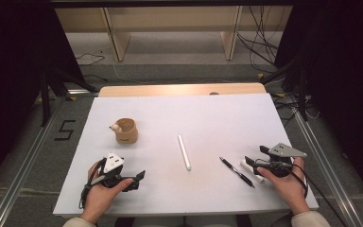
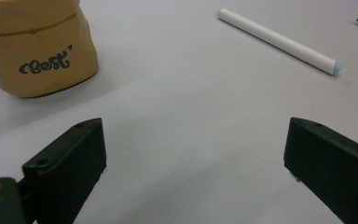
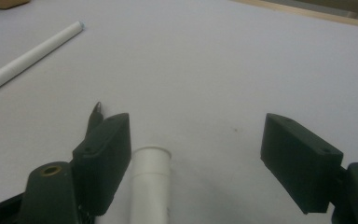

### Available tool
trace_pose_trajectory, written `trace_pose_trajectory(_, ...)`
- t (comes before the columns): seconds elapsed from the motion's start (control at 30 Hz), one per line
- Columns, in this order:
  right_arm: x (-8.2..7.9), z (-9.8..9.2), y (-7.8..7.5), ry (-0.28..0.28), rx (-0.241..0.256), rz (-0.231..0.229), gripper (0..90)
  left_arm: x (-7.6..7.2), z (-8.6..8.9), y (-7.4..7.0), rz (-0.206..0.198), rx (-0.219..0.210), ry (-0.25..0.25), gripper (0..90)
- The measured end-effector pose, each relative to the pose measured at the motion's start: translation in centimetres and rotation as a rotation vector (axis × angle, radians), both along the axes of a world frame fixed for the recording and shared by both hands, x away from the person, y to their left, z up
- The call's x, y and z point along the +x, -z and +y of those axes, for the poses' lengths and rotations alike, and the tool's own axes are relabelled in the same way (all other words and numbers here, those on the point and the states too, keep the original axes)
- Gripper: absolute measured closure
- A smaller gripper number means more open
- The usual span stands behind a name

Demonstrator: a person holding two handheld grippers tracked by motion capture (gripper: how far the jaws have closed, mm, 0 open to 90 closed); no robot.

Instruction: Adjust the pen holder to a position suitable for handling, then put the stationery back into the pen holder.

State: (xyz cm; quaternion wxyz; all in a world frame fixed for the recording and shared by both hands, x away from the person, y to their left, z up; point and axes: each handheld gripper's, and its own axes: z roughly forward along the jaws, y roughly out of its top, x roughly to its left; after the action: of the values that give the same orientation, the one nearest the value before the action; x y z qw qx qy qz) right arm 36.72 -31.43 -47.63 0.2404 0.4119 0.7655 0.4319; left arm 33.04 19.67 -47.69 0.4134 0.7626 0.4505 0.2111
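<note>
A tan pot (image 1: 125, 131) (image 2: 37, 46) lettered "Best" stands at the table's left middle. A long white capped pen (image 1: 184, 152) (image 2: 279, 42) (image 3: 32, 56) lies near the centre. To its right lies a black pen (image 1: 236, 171), whose tip (image 3: 95, 114) peeks from behind my right gripper's left jaw. A short white tube (image 1: 250, 169) (image 3: 150, 186) lies on the table between the jaws of my right gripper (image 1: 257, 156) (image 3: 196, 154), close to the left jaw; the jaws are open. My left gripper (image 1: 138, 179) (image 2: 193, 154) rests open near the front left, with nothing between its jaws.
A white sheet (image 1: 194, 113) covers the table, with a wooden edge (image 1: 179, 90) at the far end. Beyond it are grey floor, shelf legs (image 1: 118, 45) and cables (image 1: 260, 42). Dark stands rise at both sides.
</note>
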Motion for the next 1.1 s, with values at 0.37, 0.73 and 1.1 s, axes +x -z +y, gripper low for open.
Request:
trace_pose_trajectory(0.37,0.00,-0.02,-0.09,-0.003,-0.006,0.001,25.3,-0.07,-0.18,0.12,0.003,0.013,0.004,5.3)
trace_pose_trajectory(0.73,-0.13,0.07,-0.14,0.000,-0.015,-0.007,28.7,0.20,-0.67,0.26,0.009,0.019,0.026,5.2)
trace_pose_trajectory(1.1,-0.37,0.75,-0.41,0.005,-0.013,-0.032,38.4,-0.15,-0.74,0.12,0.006,0.014,0.022,5.2)
